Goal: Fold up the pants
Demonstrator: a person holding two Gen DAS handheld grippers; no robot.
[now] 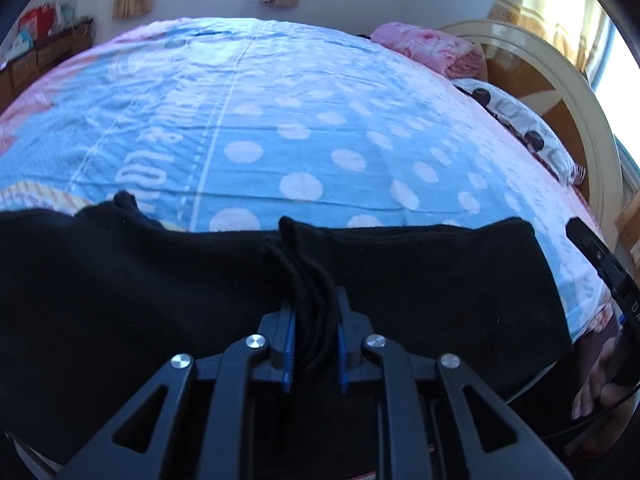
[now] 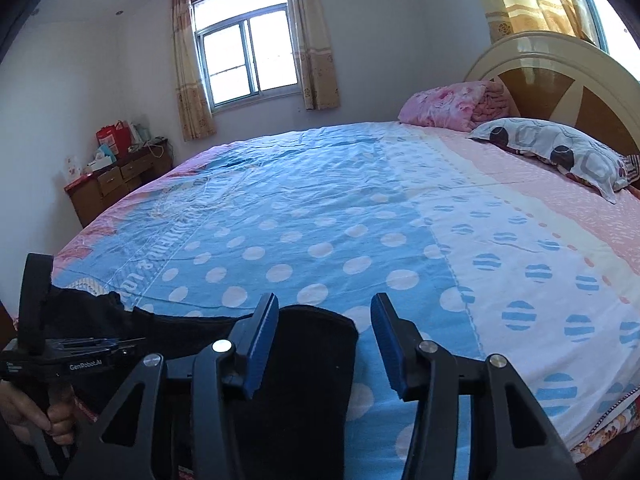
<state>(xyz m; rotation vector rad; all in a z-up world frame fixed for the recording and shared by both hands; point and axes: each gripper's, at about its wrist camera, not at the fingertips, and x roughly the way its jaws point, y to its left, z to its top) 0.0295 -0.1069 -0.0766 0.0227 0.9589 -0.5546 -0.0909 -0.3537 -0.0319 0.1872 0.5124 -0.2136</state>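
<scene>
- Our left gripper (image 1: 314, 316) is level and low over the near edge of the bed, its blue-padded fingers (image 1: 289, 344) nearly together and pinching a bunched fold of the black pants (image 1: 120, 280) and their drawstring.
- Our right gripper (image 2: 325, 344) sits just off the pants' right end with its jaws spread wide; nothing lies between the pads (image 2: 264, 340).
- In the right wrist view we see the left hand (image 2: 36, 412) wrapped around the handle of its gripper at the far left.
- The pants lie flat across the near edge of the bed sheet (image 2: 320, 216), blue with white dots.
- No containers show; a pink quilt (image 2: 452, 106) and a patterned pillow (image 2: 560, 148) rest near the headboard (image 2: 560, 76).
</scene>
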